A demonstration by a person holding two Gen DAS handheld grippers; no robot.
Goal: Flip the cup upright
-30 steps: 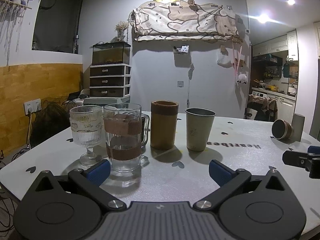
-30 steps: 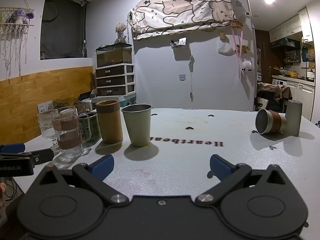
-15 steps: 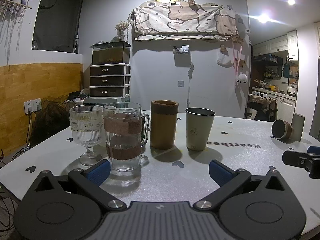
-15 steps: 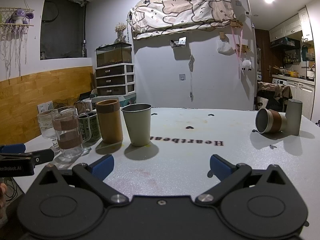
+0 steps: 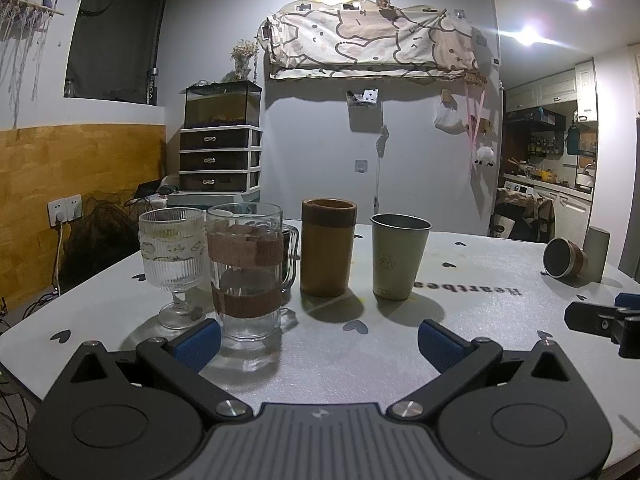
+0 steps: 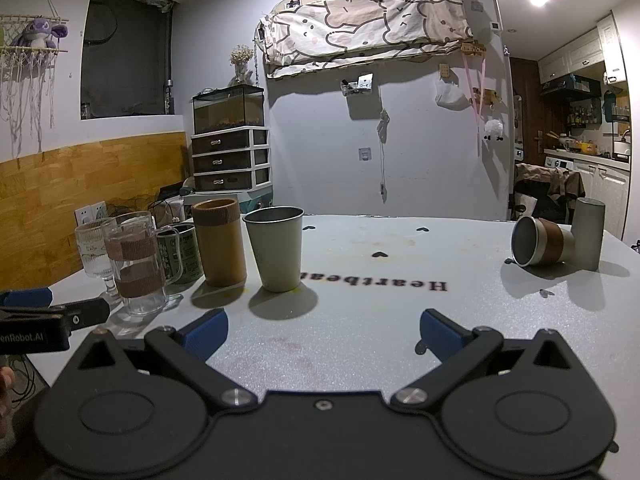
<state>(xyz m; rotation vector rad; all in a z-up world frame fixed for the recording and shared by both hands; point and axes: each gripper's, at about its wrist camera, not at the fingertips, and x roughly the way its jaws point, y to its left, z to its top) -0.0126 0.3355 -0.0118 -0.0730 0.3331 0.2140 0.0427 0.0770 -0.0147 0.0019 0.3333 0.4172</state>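
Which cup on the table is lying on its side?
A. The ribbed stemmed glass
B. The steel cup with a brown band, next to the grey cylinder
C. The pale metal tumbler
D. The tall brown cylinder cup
B: the steel cup with a brown band lies tipped over with its open mouth facing sideways beside the grey cylinder, while the other cups stand upright.
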